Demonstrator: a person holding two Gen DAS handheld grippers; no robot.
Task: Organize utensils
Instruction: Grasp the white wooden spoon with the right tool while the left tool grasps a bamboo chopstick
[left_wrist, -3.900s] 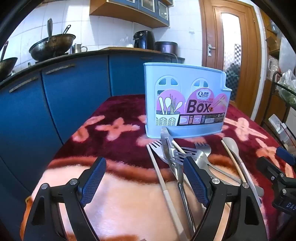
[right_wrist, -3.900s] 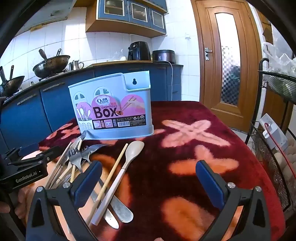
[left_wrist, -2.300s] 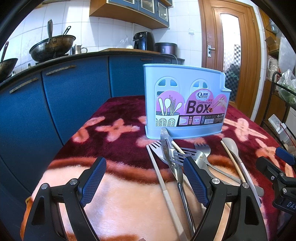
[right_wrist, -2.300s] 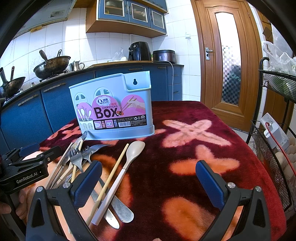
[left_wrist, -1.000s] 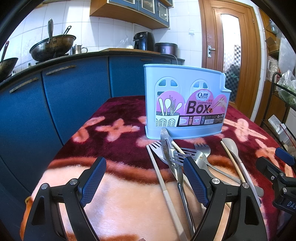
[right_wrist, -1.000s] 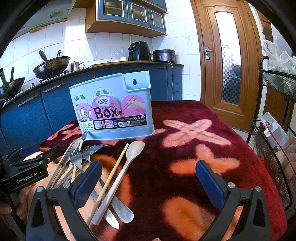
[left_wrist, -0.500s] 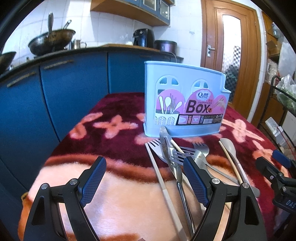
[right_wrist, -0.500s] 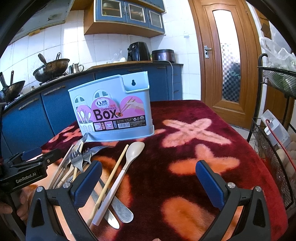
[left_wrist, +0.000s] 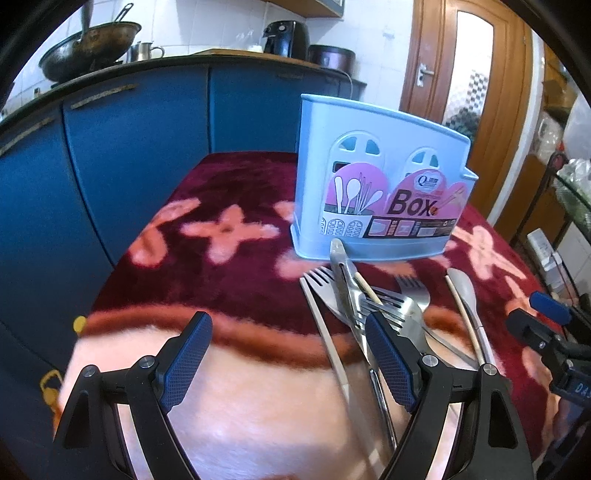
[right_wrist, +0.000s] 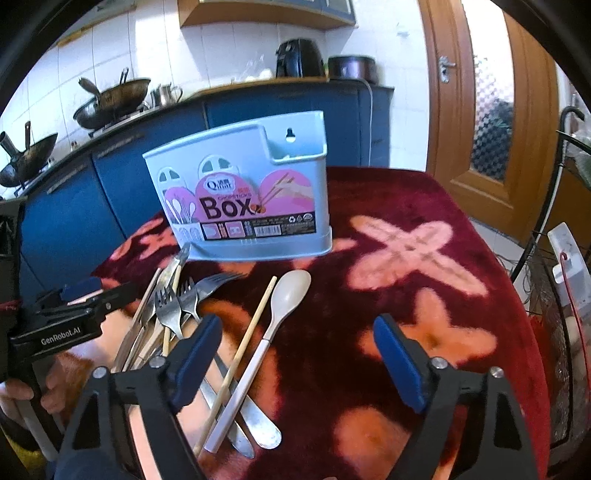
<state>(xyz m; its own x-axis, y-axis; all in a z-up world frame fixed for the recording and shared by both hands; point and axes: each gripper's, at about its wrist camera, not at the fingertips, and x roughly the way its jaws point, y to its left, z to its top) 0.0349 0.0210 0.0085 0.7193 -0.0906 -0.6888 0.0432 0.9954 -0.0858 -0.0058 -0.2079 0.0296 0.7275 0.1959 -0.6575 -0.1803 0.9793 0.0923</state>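
A light blue utensil box (left_wrist: 380, 192) (right_wrist: 243, 199) stands upright on the red blanket. In front of it lies a pile of forks (left_wrist: 388, 306) (right_wrist: 177, 299), a knife and chopsticks (right_wrist: 251, 328), with a beige spoon (left_wrist: 463, 291) (right_wrist: 284, 299) on the pile's right side. My left gripper (left_wrist: 286, 332) hovers open just left of the pile, nothing between its pads. My right gripper (right_wrist: 297, 325) hangs over the spoon's handle; its jaws are closing, and the handle and a chopstick lie below between them, untouched. Each gripper shows at the edge of the other's view (right_wrist: 103, 291) (left_wrist: 532, 315).
The table wears a dark red blanket (right_wrist: 424, 240) with pink flowers. Blue cabinets (left_wrist: 129, 155) with woks (right_wrist: 114, 99) on top run behind and to the left. A wooden door (right_wrist: 491, 92) and a wire rack (right_wrist: 561, 295) stand at the right. A hand (right_wrist: 55, 387) holds the left gripper.
Both views have tipped downward and moved slightly over the table. The right gripper's jaws stand narrower than before. The utensils and the box have not moved.
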